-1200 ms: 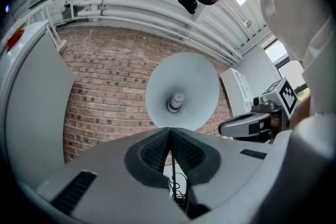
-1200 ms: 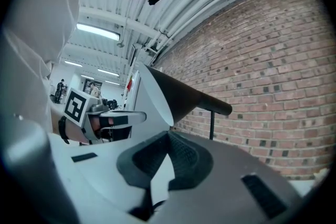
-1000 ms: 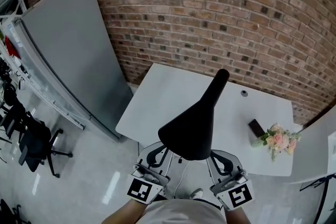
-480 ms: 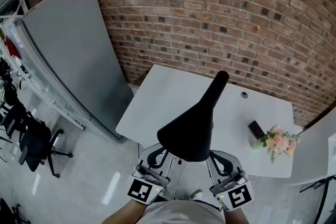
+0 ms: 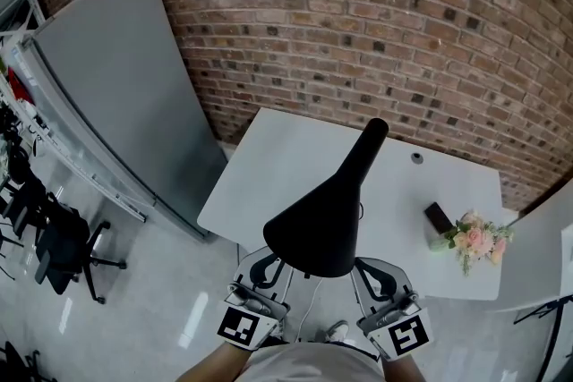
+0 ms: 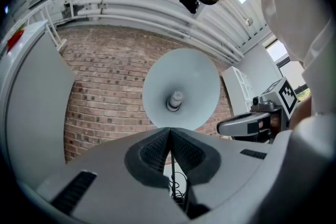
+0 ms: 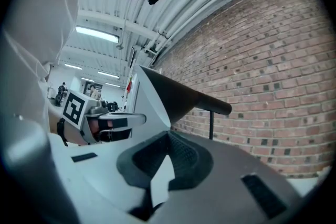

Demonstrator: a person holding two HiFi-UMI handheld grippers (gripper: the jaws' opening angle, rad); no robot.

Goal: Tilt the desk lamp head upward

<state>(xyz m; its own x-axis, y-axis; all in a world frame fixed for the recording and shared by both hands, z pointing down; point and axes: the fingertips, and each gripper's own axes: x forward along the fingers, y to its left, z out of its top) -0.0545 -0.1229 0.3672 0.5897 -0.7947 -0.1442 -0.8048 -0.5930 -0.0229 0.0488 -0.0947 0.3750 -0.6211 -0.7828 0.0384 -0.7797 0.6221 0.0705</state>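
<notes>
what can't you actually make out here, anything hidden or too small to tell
- Lamp base: in the head view the black lamp head covers it; in the right gripper view it is behind the gripper's own body.
- Small dark object beside the flowers on the table: head view, too small to identify.
- Small round thing near the table's far edge: head view, too small to identify.

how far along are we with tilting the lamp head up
Done: the left gripper and right gripper sit under the lamp head, jaws together, tips at its lower rim. In hand: they look set to push it up; contact can't be confirmed. Left: the tilt itself, since the opening and bulb face down at the left gripper.
</notes>
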